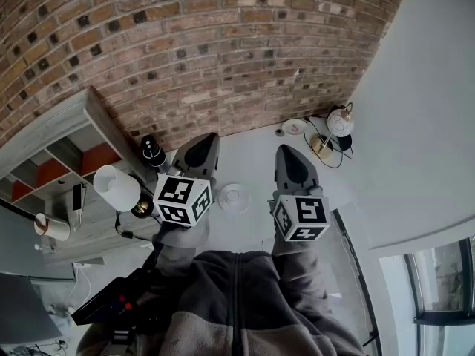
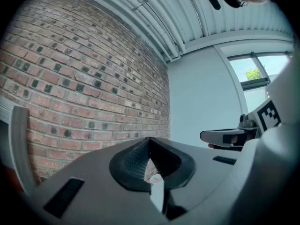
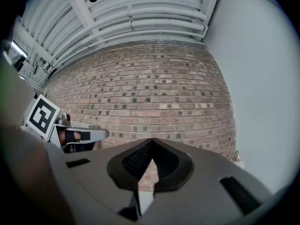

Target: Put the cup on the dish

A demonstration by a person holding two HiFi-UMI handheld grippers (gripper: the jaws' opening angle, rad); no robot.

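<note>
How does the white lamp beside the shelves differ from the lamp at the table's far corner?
The shelf-side lamp has a broad, flat-topped shade; the corner lamp has a small round globe. The shelf-side lamp's shade hides most of its stand; the corner lamp shows a gold stem and base. Both are white-shaded and trail dark cords.

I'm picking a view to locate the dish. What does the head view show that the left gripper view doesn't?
Only the head view: the dish on the white table, and a white lamp.
Only the left gripper view: the ceiling and a window.
Both: the brick wall, the left gripper and the right gripper.
</note>
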